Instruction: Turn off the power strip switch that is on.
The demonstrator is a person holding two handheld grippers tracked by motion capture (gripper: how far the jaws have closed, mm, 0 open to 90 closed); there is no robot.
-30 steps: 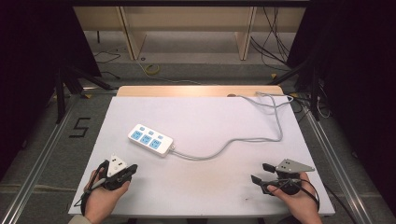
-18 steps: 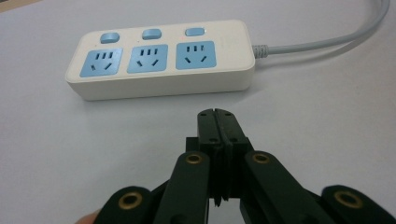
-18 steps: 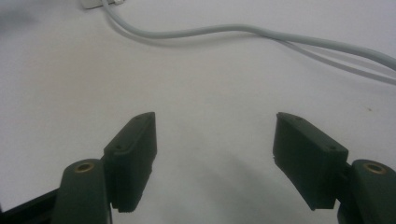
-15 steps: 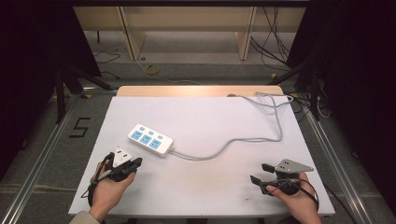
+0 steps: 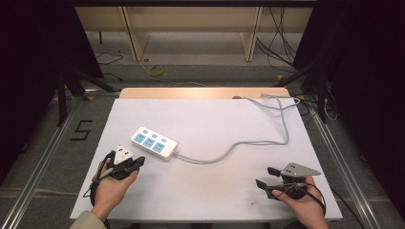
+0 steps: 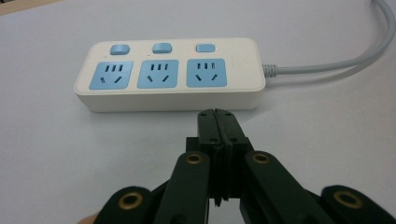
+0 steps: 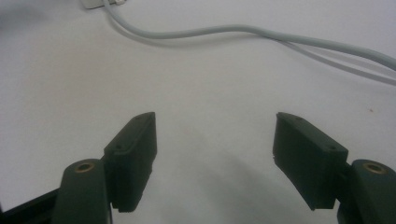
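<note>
The power strip is lying on the white table, left of centre, and the left gripper is pointing at it with its jaws pressed together, nothing between them. In the left gripper view the closed tips are sitting just near of the power strip's near side wall, below its right-hand socket, apart from it by a narrow strip of table. The strip's long axis is running from far-left to near-right on the table, with its grey cable leaving the right end and curving off to the far right edge. The right gripper is resting well apart at the near right, its jaws spread wide over bare table. The left hand is clearly the nearer one, so any push or press probably falls to it.
</note>
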